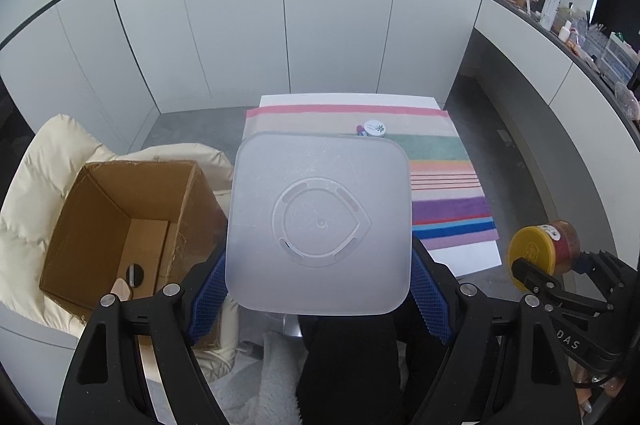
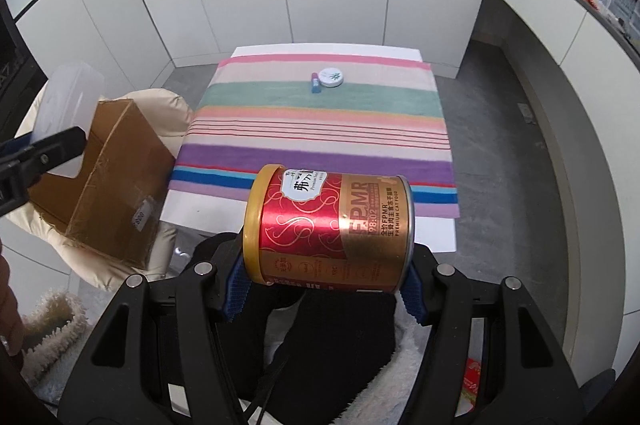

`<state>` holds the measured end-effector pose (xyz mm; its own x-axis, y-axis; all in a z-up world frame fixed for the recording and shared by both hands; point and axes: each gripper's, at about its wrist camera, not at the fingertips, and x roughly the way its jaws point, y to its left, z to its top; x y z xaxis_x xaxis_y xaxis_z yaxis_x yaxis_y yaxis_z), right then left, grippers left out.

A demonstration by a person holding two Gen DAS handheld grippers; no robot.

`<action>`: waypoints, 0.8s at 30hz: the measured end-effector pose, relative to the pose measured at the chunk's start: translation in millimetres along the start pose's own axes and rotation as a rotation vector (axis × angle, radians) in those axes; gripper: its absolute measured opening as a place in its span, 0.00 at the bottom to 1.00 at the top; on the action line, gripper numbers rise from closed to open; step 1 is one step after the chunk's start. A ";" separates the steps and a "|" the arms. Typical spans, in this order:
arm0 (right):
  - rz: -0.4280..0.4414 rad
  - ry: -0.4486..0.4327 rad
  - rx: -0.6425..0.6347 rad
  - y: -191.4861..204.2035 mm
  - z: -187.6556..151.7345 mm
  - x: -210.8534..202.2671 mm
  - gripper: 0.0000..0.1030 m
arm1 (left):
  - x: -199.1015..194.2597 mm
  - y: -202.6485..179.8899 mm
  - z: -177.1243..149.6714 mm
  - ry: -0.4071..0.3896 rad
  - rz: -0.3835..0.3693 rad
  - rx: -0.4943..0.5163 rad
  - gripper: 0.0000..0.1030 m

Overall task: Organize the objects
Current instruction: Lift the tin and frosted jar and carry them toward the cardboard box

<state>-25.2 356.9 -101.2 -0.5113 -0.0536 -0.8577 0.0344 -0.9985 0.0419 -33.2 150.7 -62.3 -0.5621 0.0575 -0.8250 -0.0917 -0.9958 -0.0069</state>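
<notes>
Gripping one frosted plastic lid (image 1: 320,221) with my left gripper (image 1: 320,299), I note my right gripper (image 2: 326,291) clamps one cat-food can (image 2: 330,231) sideways. Beyond: one cardboard box (image 1: 120,225), one striped cloth (image 2: 320,137) bearing one round tin (image 2: 332,77) and one small tube (image 2: 315,82).

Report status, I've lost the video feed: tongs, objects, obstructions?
Left tongs shut on translucent square plastic container. Right tongs shut on red-and-gold cat food can. Striped cloth ahead, nothing blocking.
</notes>
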 end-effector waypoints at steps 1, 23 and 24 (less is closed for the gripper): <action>-0.002 -0.005 0.007 -1.9 0.3 -2.0 0.62 | 0.7 -1.0 1.0 0.002 -0.003 0.001 0.80; 0.050 -0.015 -0.086 44.6 9.3 -0.3 0.62 | -5.6 59.8 -21.1 0.025 0.038 -0.121 0.80; 0.064 -0.014 -0.099 54.2 10.2 2.0 0.62 | -8.0 68.6 -23.9 0.024 0.051 -0.137 0.80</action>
<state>-33.2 302.6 -95.4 -0.5175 -0.1175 -0.8476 0.1517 -0.9874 0.0443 -15.5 80.2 -69.7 -0.5435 0.0065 -0.8394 0.0501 -0.9979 -0.0401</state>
